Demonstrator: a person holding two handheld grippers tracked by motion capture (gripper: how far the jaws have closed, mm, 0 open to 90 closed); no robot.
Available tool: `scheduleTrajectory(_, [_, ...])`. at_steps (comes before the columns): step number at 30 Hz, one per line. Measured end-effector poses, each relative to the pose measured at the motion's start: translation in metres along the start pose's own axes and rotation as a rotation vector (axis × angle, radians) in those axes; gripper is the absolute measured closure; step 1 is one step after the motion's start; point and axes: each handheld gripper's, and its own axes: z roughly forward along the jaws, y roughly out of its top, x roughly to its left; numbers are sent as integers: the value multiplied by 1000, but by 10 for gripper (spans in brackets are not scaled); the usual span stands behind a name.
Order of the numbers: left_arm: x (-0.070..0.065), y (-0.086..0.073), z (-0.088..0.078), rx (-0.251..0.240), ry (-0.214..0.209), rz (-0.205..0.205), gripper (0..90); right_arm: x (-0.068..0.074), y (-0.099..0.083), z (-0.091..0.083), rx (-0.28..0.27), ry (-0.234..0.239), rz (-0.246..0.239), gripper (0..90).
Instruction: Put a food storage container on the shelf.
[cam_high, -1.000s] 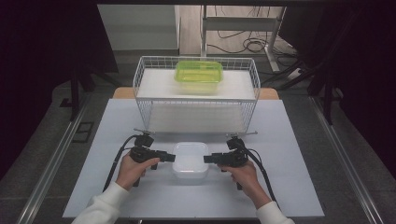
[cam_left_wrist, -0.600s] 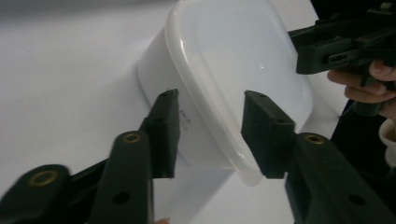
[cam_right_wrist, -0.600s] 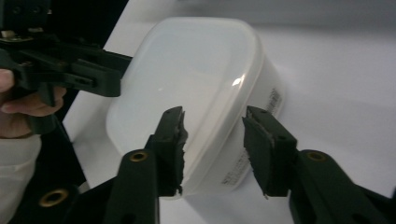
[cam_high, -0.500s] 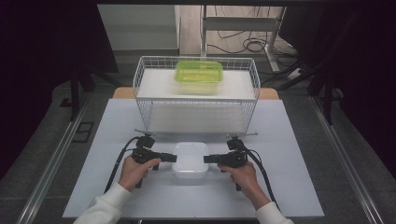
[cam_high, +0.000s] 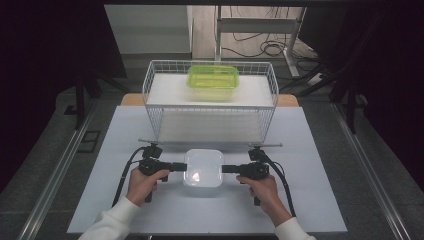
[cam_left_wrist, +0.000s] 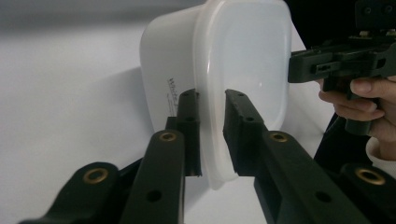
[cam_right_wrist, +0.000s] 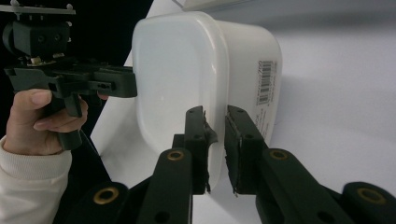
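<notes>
A white lidded plastic container (cam_high: 203, 167) sits on the white table at the front centre. My left gripper (cam_high: 181, 166) is shut on its left rim, and my right gripper (cam_high: 226, 169) is shut on its right rim. In the left gripper view the jaws (cam_left_wrist: 212, 126) pinch the rim of the container (cam_left_wrist: 243, 60), with the other gripper (cam_left_wrist: 341, 63) beyond it. The right gripper view has its jaws (cam_right_wrist: 215, 140) clamped on the opposite rim of the container (cam_right_wrist: 177, 74), and the left gripper (cam_right_wrist: 70, 79) held by a hand behind.
A white wire basket (cam_high: 210, 107) stands at the back of the table (cam_high: 310, 150), just behind the container. A green lidded container (cam_high: 213, 77) rests in its top. Cables trail from both grippers toward the front edge.
My left gripper has edged slightly inward against the container's left rim. The container and right gripper have barely moved.
</notes>
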Motion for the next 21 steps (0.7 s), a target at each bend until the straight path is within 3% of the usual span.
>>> scheduleTrajectory(11, [-3,-1,0,-8,-2,16,784,4,-1,-4,-14,-15,-60,791])
scheduleTrajectory(21, [-14,-1,-4,-43,11,62,788,11,-1,-11,-29,-47,-138,788])
